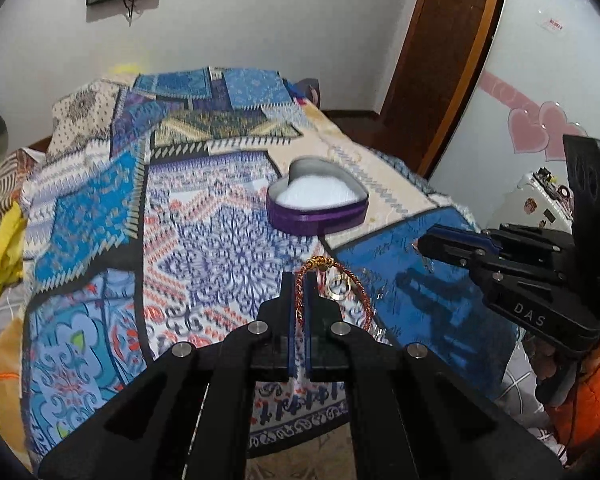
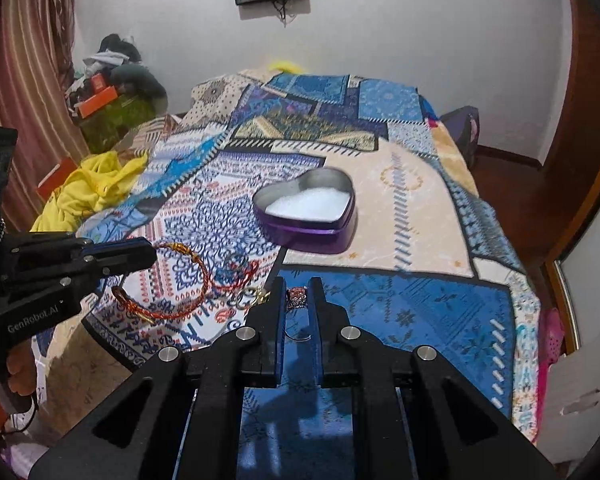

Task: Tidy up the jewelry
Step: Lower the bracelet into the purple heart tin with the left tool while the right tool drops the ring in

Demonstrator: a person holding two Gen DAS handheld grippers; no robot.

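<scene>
Left wrist view: the left hand-held gripper (image 1: 299, 280) has its jaws clamped on a red-and-gold bangle (image 1: 332, 280). The bangle's loop extends to the right of the fingertips, with the gold clasp at the top. A small ring (image 1: 337, 287) shows through the loop, over the bedspread (image 1: 204, 216). A purple heart-shaped tin (image 1: 317, 202), lid off and lined in white, sits on the bed beyond the bangle, well apart from it. The right hand-held gripper (image 1: 422, 245) enters from the right, jaws together.

Right wrist view: the right hand-held gripper (image 2: 297, 284) has its jaws clamped on a small sparkly ring (image 2: 297, 298), held at the fingertips above a blue patch of the bedspread (image 2: 400, 308). The left hand-held gripper (image 2: 150, 252) enters from the left and holds the bangle (image 2: 168, 284) by its top edge. A red cord (image 2: 240, 278) lies just right of the bangle. The tin (image 2: 306, 216) sits farther up the bed, between and beyond both grippers.
</scene>
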